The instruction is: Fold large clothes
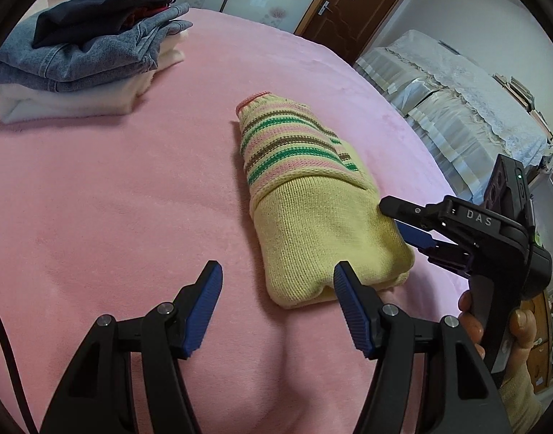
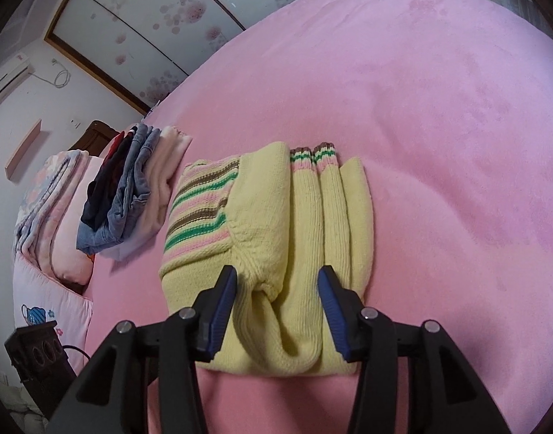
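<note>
A yellow knit sweater (image 1: 312, 224) with pink, green and brown stripes lies folded into a compact bundle on the pink bed (image 1: 114, 199). My left gripper (image 1: 276, 282) is open, hovering just before the bundle's near edge, holding nothing. My right gripper (image 1: 403, 224) shows in the left wrist view at the bundle's right side, its jaws apart around the sweater's edge. In the right wrist view the sweater (image 2: 294, 235) lies between the open fingers of the right gripper (image 2: 278, 285), folded layers facing the camera.
A stack of folded clothes (image 1: 81, 54), with jeans, dark items and a white piece, sits at the bed's far left, also in the right wrist view (image 2: 132, 188). Pillows and quilts (image 2: 52, 224) lie beyond it. Covered furniture (image 1: 457, 108) stands to the right of the bed.
</note>
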